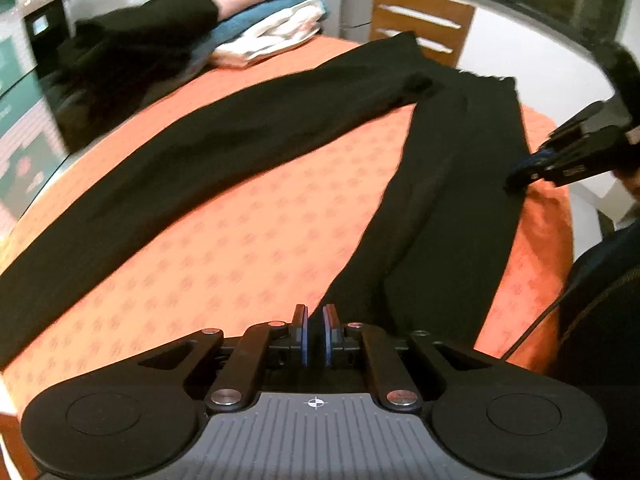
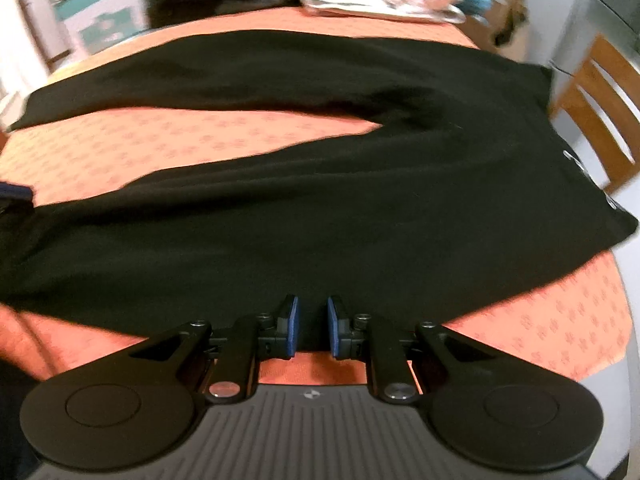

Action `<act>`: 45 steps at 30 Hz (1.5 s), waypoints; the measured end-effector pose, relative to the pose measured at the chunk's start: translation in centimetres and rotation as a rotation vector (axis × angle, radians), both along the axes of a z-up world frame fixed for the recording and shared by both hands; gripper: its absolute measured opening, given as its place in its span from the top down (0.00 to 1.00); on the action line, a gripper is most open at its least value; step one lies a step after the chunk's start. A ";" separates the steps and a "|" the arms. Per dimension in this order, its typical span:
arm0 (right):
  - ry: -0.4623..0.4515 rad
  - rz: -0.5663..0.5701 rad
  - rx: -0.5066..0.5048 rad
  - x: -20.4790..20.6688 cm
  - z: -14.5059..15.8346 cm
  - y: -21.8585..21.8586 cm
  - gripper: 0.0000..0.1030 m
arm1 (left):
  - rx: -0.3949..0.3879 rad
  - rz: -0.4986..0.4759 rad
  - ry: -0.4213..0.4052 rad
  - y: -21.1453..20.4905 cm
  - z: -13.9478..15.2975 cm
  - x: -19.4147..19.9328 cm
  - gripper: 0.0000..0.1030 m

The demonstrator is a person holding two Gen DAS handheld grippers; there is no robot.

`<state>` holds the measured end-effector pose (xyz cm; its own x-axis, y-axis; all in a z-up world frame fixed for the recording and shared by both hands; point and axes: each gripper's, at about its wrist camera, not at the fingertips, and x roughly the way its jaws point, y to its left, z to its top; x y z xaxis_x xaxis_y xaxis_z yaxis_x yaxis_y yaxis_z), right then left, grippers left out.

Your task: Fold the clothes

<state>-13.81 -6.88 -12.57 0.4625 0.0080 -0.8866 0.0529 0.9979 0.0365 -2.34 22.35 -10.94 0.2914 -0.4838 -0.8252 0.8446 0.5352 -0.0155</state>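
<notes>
one pair of black trousers lies spread flat on the orange tablecloth, its two legs splayed apart in a v with bare cloth between them. the waist end lies toward the table's far right edge in the left wrist view.

two grippers show. the left gripper sits low at the hem of the near leg, its blue pads a narrow gap apart with nothing between them. the right gripper hovers at the near edge of the trousers, its jaws a little wider apart, with black fabric seen through the gap; i cannot tell if it touches the cloth.

at the far end of the table lies one pile of clothes: pink, teal and white pieces, with a dark garment beside it. one wooden chair stands behind the table.
</notes>
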 end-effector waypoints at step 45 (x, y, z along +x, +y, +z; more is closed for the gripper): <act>-0.028 0.550 0.049 3.6 0.2 9.4 0.61 | 0.006 -0.061 -0.064 -5.0 -1.9 2.5 0.97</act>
<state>-10.23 2.56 -12.40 0.4017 0.2957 -0.8667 -0.4776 0.8752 0.0773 0.15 17.33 -12.87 0.3140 -0.4975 -0.8087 0.8749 0.4823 0.0429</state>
